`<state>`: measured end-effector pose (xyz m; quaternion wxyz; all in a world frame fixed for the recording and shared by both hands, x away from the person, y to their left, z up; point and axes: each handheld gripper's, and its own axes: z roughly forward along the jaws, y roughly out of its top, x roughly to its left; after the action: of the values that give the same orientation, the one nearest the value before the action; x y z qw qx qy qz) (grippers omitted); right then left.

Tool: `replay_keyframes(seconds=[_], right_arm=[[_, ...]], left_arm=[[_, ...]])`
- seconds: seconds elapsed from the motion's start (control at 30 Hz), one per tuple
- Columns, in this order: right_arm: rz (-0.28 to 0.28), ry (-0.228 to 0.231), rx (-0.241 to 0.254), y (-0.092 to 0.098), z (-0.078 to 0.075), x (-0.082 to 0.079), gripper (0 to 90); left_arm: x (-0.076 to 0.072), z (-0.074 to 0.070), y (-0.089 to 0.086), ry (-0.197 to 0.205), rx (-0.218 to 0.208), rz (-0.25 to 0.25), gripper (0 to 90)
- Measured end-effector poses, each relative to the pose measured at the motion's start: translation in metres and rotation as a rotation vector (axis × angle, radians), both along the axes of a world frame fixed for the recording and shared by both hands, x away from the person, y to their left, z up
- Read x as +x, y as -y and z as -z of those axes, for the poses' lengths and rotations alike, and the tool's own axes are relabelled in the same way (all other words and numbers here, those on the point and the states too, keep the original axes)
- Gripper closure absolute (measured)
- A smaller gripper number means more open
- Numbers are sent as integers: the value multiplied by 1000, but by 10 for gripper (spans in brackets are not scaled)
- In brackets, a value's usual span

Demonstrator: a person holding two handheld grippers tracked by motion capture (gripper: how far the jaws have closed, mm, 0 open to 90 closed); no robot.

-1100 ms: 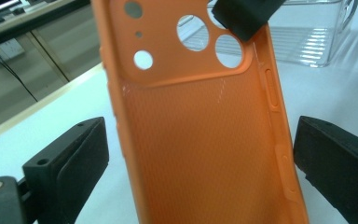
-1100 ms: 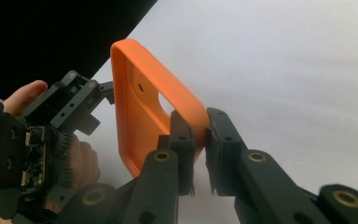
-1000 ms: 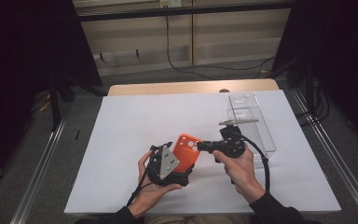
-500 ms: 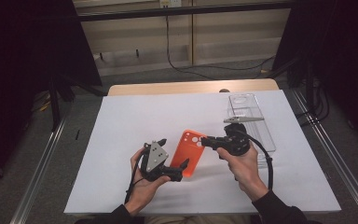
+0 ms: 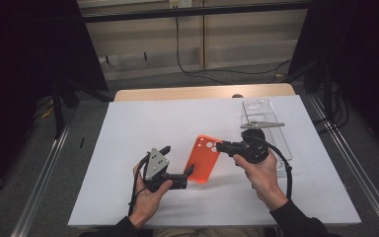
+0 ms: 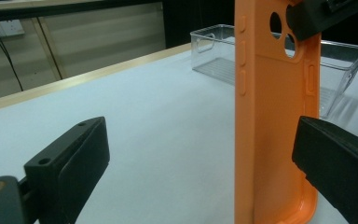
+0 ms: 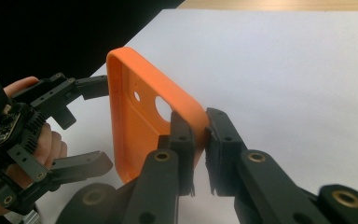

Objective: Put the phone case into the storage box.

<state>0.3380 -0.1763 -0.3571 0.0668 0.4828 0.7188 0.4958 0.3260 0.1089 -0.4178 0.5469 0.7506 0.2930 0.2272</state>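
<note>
The right gripper (image 5: 223,145) is clamped on the camera-hole corner of the orange phone case (image 5: 203,159), holding it tilted above the white table (image 5: 128,128); the left gripper (image 5: 177,163) stands with jaws wide apart at the case's lower end; a clear plastic tray (image 5: 276,133) sits just beyond the right hand.

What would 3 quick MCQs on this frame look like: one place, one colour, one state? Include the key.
1. Where is the clear tray?
A. table's far right
B. table's near left
C. on the floor

2. What colour is the phone case?
A. blue
B. orange
C. green

3. What state is the right gripper in?
A. wide open
B. lying on the table
C. shut on the phone case

Key: A, the high view shows it behind the right hand; B, orange in all views; C, the right gripper view shows both pads pinching the case's wall. The left gripper is open beside it.
</note>
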Motion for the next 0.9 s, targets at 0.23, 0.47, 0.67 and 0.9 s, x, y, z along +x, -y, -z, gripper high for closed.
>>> replay_keyframes(seconds=[0.23,0.47,0.67,0.9], right_arm=[[11,22,-1,6,-2,0,824],[22,48,-7,13,-6,-1,825],[35,63,-23,18,-7,-3,825],[56,84,-19,28,-10,-4,825]], left_arm=[[2,3,-5,-6,-42,6,57],[0,3,-14,4,-79,-22,56],[0,1,-23,23,-81,-41,56],[0,-1,-35,27,-98,-49,38]])
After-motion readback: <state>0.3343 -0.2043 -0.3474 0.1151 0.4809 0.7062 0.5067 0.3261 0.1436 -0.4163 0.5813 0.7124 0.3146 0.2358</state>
